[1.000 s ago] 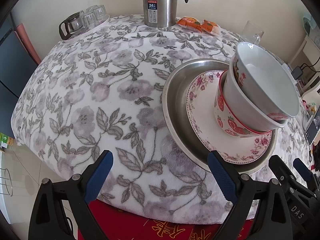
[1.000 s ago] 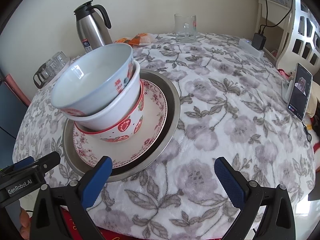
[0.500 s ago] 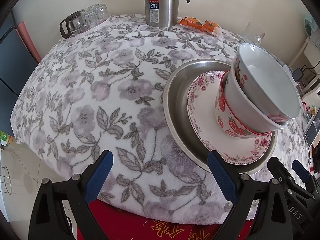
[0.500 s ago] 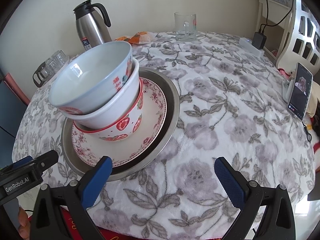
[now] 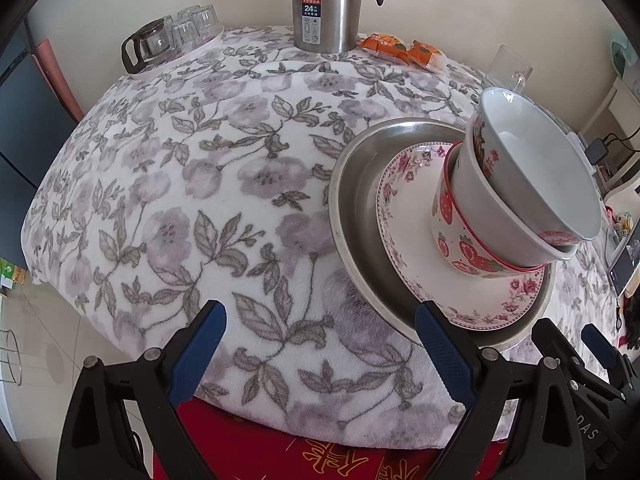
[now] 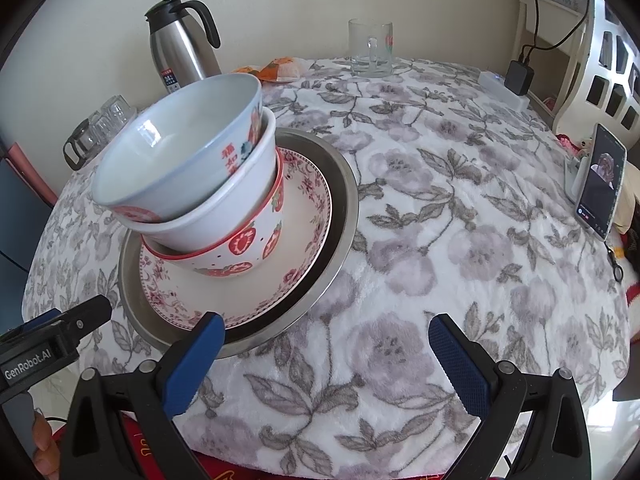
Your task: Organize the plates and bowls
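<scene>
A stack stands on the flowered tablecloth: a steel plate [image 5: 352, 200] [image 6: 340, 216] at the bottom, a rose-patterned plate [image 5: 408, 256] [image 6: 304, 248] on it, then a strawberry bowl [image 5: 452, 240] [image 6: 248, 248], a white bowl [image 5: 480, 200] [image 6: 224, 208] and a pale blue bowl [image 5: 536, 168] [image 6: 172, 152] nested and leaning. My left gripper [image 5: 320, 344] is open at the table's near edge, left of the stack. My right gripper [image 6: 328, 356] is open too, its left finger beside the steel plate's rim. Neither holds anything.
A steel thermos [image 5: 326, 4] [image 6: 180, 52], orange snack packets [image 5: 400, 48], a glass mug [image 6: 370, 48] and a tray of glasses [image 5: 172, 36] line the far edge. A phone on a stand [image 6: 600, 188] and a charger [image 6: 518, 76] sit right.
Both grippers have drifted slightly; the stack sits a little lower and nearer in the right wrist view. The dishes have not moved, and both grippers stay open.
</scene>
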A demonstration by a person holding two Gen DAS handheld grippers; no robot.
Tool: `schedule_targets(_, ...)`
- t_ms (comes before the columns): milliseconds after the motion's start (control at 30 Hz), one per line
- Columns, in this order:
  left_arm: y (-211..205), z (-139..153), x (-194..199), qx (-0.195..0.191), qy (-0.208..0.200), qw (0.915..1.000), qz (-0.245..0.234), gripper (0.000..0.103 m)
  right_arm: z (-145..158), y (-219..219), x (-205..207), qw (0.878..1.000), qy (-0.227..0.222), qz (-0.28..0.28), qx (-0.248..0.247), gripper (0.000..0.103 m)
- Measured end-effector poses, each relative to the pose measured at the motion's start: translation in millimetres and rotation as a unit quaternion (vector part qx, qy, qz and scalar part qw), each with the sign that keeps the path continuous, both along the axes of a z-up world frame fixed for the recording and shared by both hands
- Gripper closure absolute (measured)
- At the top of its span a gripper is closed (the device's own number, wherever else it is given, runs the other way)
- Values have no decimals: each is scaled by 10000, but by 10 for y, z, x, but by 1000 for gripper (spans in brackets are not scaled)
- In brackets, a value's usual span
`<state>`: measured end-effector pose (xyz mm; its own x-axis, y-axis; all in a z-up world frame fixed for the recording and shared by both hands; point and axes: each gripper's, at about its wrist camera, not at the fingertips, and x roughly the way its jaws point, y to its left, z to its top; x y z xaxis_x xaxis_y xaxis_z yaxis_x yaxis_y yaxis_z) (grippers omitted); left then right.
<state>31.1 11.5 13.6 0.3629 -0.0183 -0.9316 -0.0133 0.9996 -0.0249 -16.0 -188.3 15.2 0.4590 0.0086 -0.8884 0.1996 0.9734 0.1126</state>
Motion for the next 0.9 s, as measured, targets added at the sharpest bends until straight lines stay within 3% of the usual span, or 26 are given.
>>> schedule_targets(900, 10, -10, 3, -28, 27, 10000, 35, 7, -33, -9, 1, 9999, 109, -10, -21, 0)
